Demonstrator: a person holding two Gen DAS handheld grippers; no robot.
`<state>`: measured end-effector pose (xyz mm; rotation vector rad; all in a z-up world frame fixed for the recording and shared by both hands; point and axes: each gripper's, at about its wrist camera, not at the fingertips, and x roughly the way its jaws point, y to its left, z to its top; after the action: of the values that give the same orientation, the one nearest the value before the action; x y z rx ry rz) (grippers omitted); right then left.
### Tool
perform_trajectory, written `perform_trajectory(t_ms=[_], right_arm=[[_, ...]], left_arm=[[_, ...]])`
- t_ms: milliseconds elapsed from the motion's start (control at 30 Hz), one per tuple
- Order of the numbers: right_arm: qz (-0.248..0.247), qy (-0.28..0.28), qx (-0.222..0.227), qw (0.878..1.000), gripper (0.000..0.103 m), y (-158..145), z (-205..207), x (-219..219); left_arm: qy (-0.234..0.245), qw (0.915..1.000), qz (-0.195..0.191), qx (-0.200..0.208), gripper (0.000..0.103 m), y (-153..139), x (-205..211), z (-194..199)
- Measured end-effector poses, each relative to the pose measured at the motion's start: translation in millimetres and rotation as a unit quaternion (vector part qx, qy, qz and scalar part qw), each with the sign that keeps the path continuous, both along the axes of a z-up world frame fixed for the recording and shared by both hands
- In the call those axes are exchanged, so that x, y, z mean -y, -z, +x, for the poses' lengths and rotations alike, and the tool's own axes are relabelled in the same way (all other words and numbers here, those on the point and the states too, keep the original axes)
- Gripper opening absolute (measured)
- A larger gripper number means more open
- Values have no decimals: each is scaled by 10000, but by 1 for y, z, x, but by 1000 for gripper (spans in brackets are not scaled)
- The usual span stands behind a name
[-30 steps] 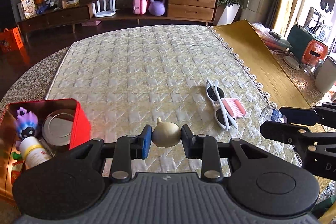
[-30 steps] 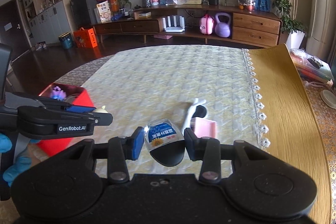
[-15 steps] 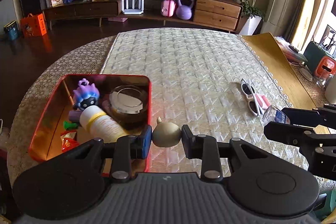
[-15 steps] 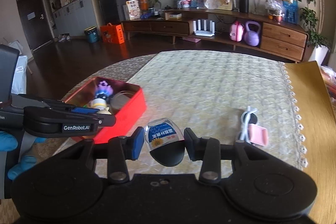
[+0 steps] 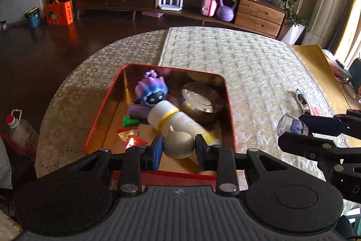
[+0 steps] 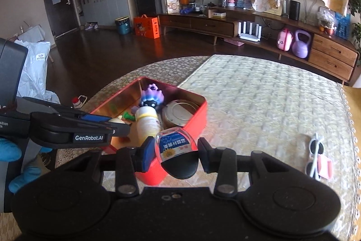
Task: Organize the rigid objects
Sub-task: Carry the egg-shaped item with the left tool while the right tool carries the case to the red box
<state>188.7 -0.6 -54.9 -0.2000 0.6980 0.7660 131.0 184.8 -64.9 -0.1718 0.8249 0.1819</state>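
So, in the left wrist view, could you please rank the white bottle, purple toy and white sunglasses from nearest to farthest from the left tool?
1. White bottle, lying in the red tin just beyond the left tool.
2. Purple toy, toward the tin's back.
3. White sunglasses, far right on the tablecloth.

Glossy red metal tin [image 5: 228, 105], matt gold gourd [image 5: 179, 145], quilted cloth table cover [image 5: 259, 64], clear plastic bottle [image 6: 174, 143]

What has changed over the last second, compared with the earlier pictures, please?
Both grippers swung left across the table toward the red tin. The left gripper now holds its gourd above the tin's inside; the right gripper carries its bottle to the tin's near corner. Nothing was taken or released. The tin's contents and the sunglasses lie as before.
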Motion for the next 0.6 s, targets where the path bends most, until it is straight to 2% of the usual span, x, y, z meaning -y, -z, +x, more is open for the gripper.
perform_trajectory(t_ms=[367, 600], right_arm=[[-72, -263, 84, 9996, 41, 5, 28, -47], [-287, -352, 129, 9989, 41, 17, 51, -80]], left_arm=[[-191, 9994, 232, -189, 30, 10, -41, 14], [-139, 9984, 412, -359, 30, 21, -50, 32]])
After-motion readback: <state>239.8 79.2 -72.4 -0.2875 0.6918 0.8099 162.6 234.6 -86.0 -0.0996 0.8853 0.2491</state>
